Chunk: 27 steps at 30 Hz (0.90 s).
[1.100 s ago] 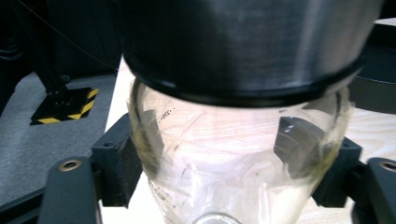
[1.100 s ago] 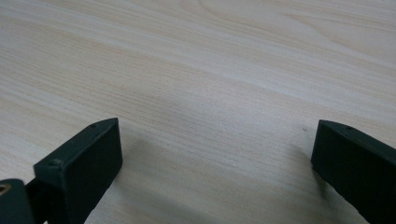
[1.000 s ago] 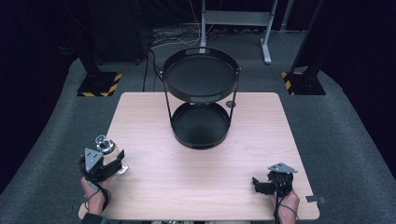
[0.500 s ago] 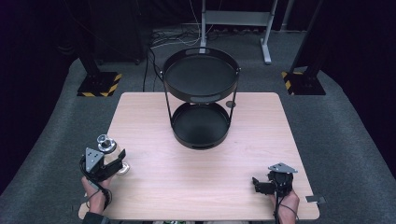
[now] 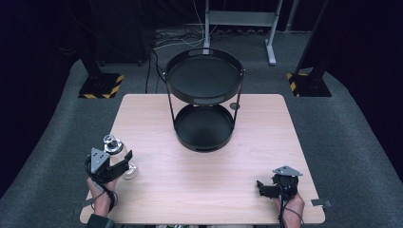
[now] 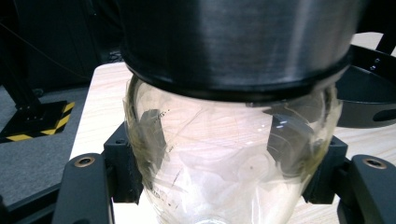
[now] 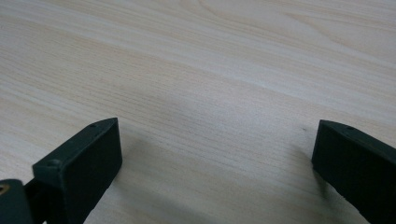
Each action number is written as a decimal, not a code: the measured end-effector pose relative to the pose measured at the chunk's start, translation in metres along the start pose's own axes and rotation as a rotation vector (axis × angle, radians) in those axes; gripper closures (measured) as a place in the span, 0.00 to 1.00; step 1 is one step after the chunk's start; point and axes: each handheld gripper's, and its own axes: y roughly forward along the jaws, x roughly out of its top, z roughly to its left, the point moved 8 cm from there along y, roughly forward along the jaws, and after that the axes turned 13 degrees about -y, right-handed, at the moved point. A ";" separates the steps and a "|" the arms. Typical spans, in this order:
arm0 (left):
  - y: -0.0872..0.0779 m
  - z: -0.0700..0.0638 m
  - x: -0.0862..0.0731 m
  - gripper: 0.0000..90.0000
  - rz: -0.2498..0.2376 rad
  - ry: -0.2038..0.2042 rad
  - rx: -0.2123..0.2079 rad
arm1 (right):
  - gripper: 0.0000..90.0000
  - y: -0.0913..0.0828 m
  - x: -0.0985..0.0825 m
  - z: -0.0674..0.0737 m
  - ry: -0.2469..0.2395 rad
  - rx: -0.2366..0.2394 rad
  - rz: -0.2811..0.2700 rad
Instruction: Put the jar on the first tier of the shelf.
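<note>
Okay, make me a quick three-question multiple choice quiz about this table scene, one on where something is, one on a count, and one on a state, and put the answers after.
1. Where on the table does the black two-tier tray stand sit?
A. far middle
B. near right corner
C. near left corner

2. How many glass jars with metal lids are near the left gripper?
A. one
B. two
C. four

3. What are the right gripper's jaws doing?
A. clamping a jar
C. standing apart over bare wood
B. gripping the stand

Answers: 1 A, the high view shows the stand centred toward the far edge. 2 B, one jar stands beyond the gripper, another sits between its jaws. 3 C, the right gripper view shows nothing between them.
</note>
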 end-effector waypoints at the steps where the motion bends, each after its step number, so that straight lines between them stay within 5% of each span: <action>1: 0.000 -0.001 0.001 0.35 -0.001 0.001 -0.002 | 0.01 0.000 0.000 0.000 0.000 0.000 0.000; 27: 0.014 -0.031 0.011 0.35 0.002 0.033 -0.054 | 0.01 0.000 0.000 0.000 -0.001 0.000 0.000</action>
